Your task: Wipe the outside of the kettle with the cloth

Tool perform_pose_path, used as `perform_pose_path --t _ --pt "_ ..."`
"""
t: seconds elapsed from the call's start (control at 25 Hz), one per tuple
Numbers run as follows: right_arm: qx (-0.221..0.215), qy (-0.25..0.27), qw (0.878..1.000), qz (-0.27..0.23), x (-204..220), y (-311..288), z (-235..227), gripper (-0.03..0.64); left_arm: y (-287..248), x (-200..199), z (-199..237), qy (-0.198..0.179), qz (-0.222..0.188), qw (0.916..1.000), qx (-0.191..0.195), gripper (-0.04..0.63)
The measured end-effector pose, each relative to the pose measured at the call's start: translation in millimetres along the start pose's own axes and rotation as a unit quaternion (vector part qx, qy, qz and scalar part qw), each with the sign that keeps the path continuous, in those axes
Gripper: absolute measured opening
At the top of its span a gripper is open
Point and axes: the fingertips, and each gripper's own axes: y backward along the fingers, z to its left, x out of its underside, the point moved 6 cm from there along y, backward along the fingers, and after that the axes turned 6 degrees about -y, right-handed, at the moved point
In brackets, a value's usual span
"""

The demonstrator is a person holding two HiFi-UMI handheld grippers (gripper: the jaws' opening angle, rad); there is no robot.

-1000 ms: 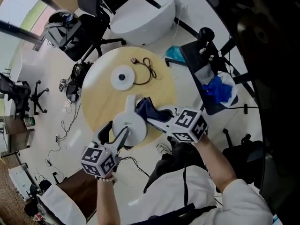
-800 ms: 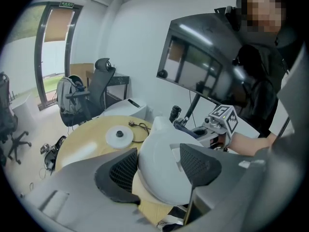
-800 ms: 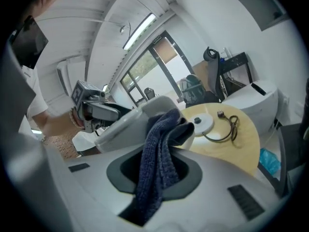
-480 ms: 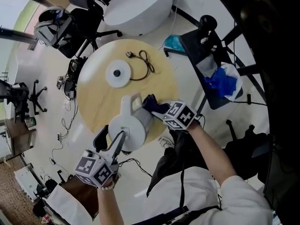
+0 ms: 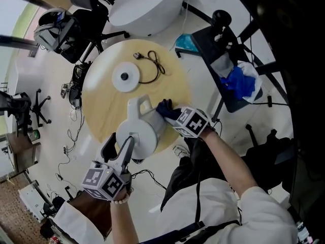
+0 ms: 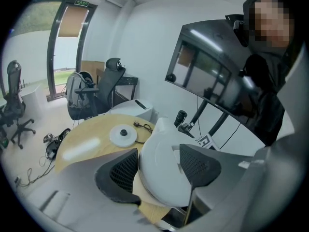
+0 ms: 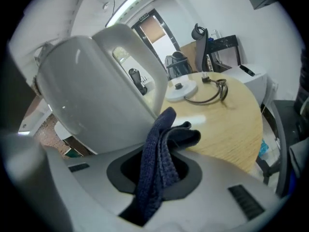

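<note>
The round counter (image 5: 101, 98) carries the white kettle (image 5: 142, 131) at its 5 o'clock edge in the head view, nearest the person. The kettle's power base (image 5: 125, 77) sits apart from it towards 11 o'clock. The kettle's long line runs from spout at 12 o'clock to handle end at 7 o'clock. There the left gripper (image 5: 122, 145) has its jaws spread wide, with the body clamped between the mesh pads. The right gripper (image 7: 154, 178) comes in from 4 o'clock, pinched tight on the dark blue cloth (image 7: 161, 144), whose free fold lies against the kettle's 2 o'clock flank. The bare wall therefore lies left of the cloth, so the right hand is the nearer one to sweep it.
</note>
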Motion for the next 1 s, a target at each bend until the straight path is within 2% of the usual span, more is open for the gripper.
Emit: perform_pose_path --t 0.16,0.28,0.52,0.76,1.0 --pt "-0.026 0.008 0.998 -0.06 -25.1 47.7 40.7 0.069 -0.4 0.6 -0.8 0.006 -0.016 0.9993 -0.033 0.272" --pt "-0.029 0.039 0.994 -0.099 -38.9 80.4 66.0 0.069 -1.8 1.3 -2.7 0.018 -0.026 0.998 -0.055 0.272" --pt "-0.039 0.082 0.986 -0.139 -62.1 122.9 108.8 0.069 -3.9 2.0 -1.2 0.035 -0.041 0.9963 -0.067 0.272" --pt "-0.035 0.09 0.987 -0.128 -55.3 118.7 113.2 0.071 -3.4 1.6 -2.4 0.036 -0.042 0.9961 -0.069 0.272" --pt "-0.005 0.073 0.995 -0.064 -26.0 73.7 83.4 0.071 -1.3 2.5 -2.0 0.053 -0.054 0.9938 -0.081 0.272"
